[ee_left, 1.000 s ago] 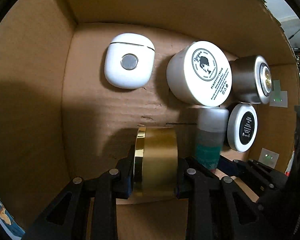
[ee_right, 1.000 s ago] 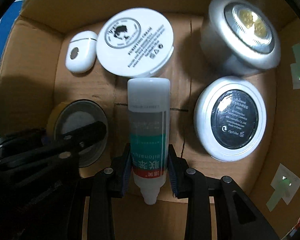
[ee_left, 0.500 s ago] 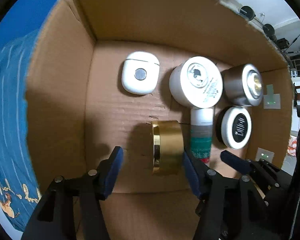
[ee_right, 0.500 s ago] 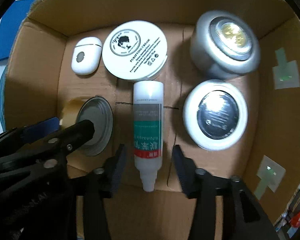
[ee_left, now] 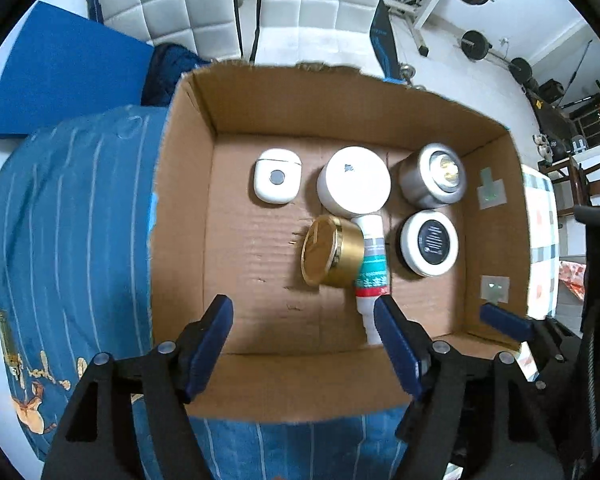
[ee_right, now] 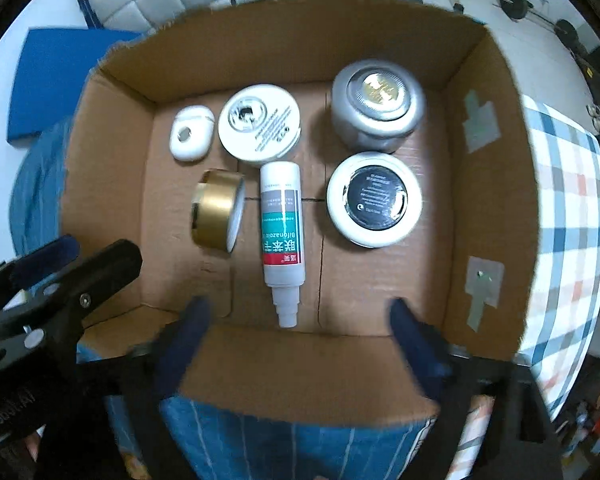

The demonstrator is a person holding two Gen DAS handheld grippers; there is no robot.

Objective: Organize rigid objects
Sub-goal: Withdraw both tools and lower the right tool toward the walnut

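Both the left gripper and right gripper were held wide open, nothing gripped. Beyond them, inside the cardboard box, the gold tin was seen lying on its side beside the white bottle.

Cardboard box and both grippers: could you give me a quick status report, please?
Left gripper open, empty. Right gripper open, empty. Gold tin on its side beside the Bifonazole bottle, both in the cardboard box. Nothing in the way.
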